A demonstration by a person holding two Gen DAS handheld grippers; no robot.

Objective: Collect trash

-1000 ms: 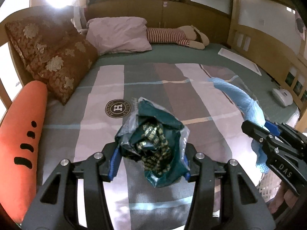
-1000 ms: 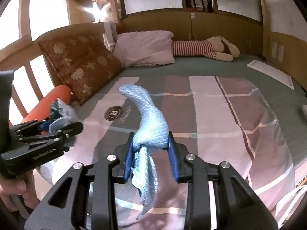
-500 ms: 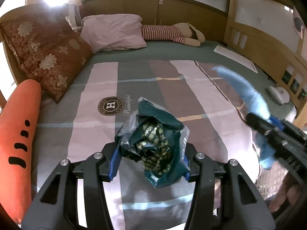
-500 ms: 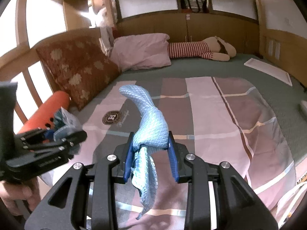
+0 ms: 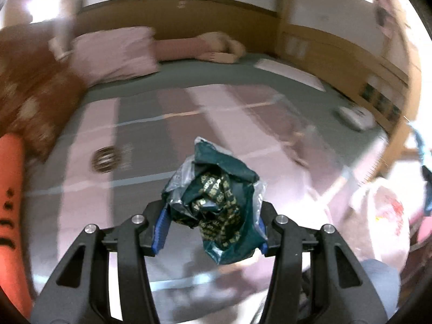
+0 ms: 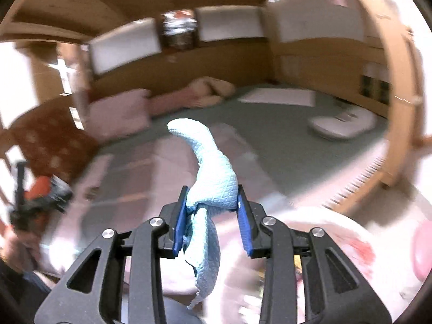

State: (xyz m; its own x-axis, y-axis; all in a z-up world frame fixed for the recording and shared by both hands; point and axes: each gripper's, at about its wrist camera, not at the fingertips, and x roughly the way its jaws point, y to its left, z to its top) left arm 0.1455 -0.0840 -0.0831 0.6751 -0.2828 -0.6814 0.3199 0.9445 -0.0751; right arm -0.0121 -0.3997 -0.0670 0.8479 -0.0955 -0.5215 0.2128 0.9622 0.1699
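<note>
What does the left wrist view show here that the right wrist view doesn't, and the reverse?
Only the left wrist view shows the crumpled dark green plastic wrapper gripped between the left tool's pads.

Only the right wrist view shows the right tool, its jaws opening, with the light blue quilted paper towel between them.

Both show, blurred, the pink and grey striped bed cover, the pink pillow, the brown floral cushion and the white plastic bag with red print at lower right.

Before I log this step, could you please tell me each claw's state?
Left claw: closed on crumpled dark green wrapper.
Right claw: opening, light blue paper towel between its pads.
</note>
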